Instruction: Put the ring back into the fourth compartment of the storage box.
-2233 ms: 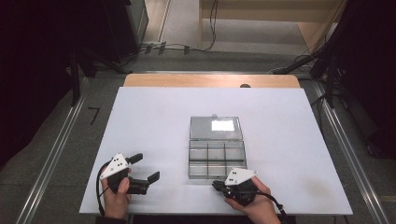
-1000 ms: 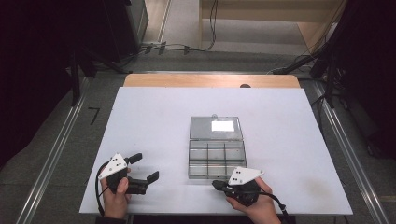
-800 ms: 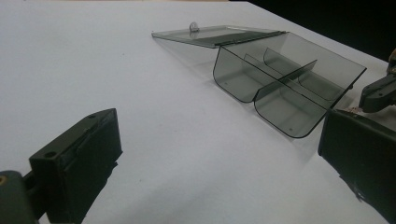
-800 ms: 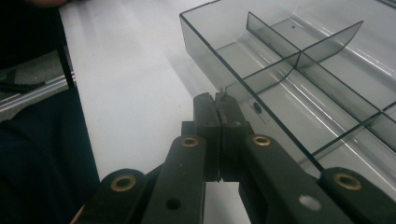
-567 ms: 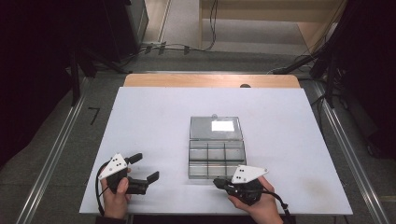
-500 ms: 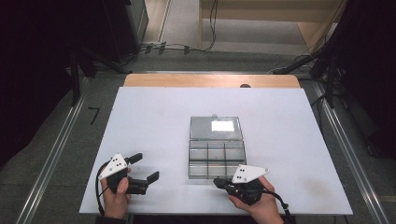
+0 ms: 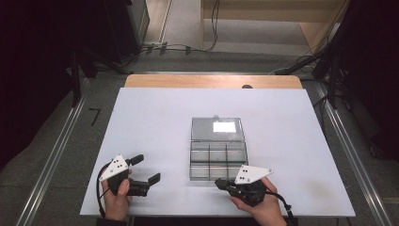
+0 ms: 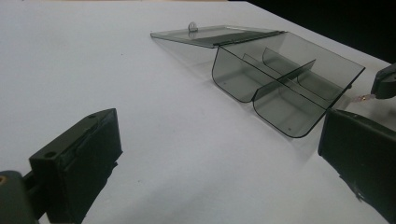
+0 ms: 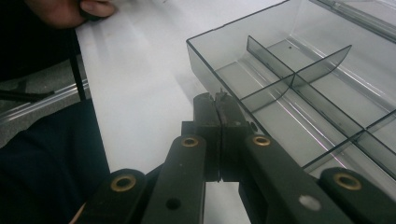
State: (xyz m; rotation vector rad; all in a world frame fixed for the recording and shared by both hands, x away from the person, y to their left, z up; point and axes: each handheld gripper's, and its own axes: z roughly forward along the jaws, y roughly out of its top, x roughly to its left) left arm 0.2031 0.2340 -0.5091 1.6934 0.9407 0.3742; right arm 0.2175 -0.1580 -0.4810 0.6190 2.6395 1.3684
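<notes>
Pressing together at lower centre of the right gripper view, right gripper [image 9: 219, 103] jaws pinched on something tiny, hard to identify, poised beside the open compartment box [image 7: 218, 153], presumably for dropping in. Standing wide apart, left gripper [image 7: 145, 169] idle, lower left.

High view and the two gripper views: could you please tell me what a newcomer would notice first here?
First, the clear smoky plastic compartment box lying open at the middle of the white table, its lid folded back flat and its compartments bare. Next, the right gripper, shut, close to the box's near edge, and the left gripper, open, resting on the table off to the box's left.
</notes>
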